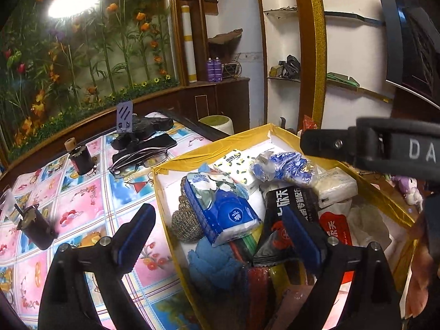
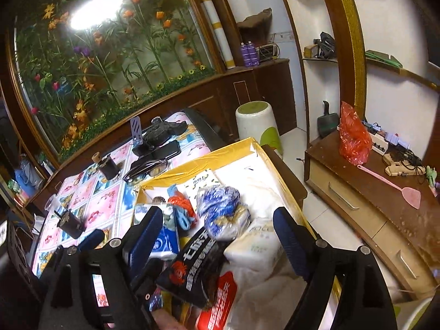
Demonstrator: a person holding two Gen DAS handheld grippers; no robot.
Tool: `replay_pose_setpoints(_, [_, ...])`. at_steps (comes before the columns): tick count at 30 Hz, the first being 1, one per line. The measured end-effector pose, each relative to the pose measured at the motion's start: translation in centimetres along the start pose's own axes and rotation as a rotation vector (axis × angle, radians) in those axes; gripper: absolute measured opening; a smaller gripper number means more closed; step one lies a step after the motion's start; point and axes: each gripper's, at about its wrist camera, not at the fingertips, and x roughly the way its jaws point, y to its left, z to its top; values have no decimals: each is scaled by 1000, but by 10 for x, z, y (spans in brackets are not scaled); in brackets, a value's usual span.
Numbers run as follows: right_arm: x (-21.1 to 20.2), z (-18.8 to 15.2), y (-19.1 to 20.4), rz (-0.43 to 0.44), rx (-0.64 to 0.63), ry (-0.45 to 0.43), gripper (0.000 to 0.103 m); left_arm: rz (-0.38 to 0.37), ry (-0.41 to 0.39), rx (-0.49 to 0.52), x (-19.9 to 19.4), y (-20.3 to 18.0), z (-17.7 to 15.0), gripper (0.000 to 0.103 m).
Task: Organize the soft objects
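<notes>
A yellow-rimmed white box holds many soft items: a blue tissue pack, a clear bag of blue-and-white stuff, a black packet, a white tissue pack, a knitted grey piece and a blue cloth. My left gripper is open and empty above the box's near left part. My right gripper is open and empty over the packs; one of its fingers shows in the left wrist view.
The floral-cloth table carries glasses, a phone, two dark cups and a dark bundle. A wooden side cabinet with a red bag and pink swatter stands right. A white-green stool stands behind the box.
</notes>
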Motion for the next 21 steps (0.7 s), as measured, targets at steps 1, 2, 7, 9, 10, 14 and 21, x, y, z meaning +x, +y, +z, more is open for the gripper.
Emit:
replay_pose_setpoints(1, [-2, -3, 1, -4, -8, 0, 86, 3, -1, 1, -1, 0, 0, 93])
replay_pose_setpoints(2, [-3, -5, 2, -7, -15, 0, 87, 7, -2, 2, -2, 1, -1, 93])
replay_pose_setpoints(7, [-11, -16, -4, -12, -5, -6, 90, 23, 1, -3, -6, 4, -4, 93])
replay_pose_setpoints(9, [-14, -19, -7, -26, -5, -8, 90, 29, -1, -4, -9, 5, -6, 93])
replay_pose_setpoints(10, [-16, -21, -7, -28, -5, -11, 90, 33, -2, -3, -10, 6, -7, 93])
replay_pose_setpoints(14, [-22, -30, -9, -41, -15, -18, 91, 44, -7, 2, -14, 6, -10, 94])
replay_pose_setpoints(21, [-28, -46, -14, -50, -17, -26, 92, 65, -9, 8, -22, 9, -15, 95])
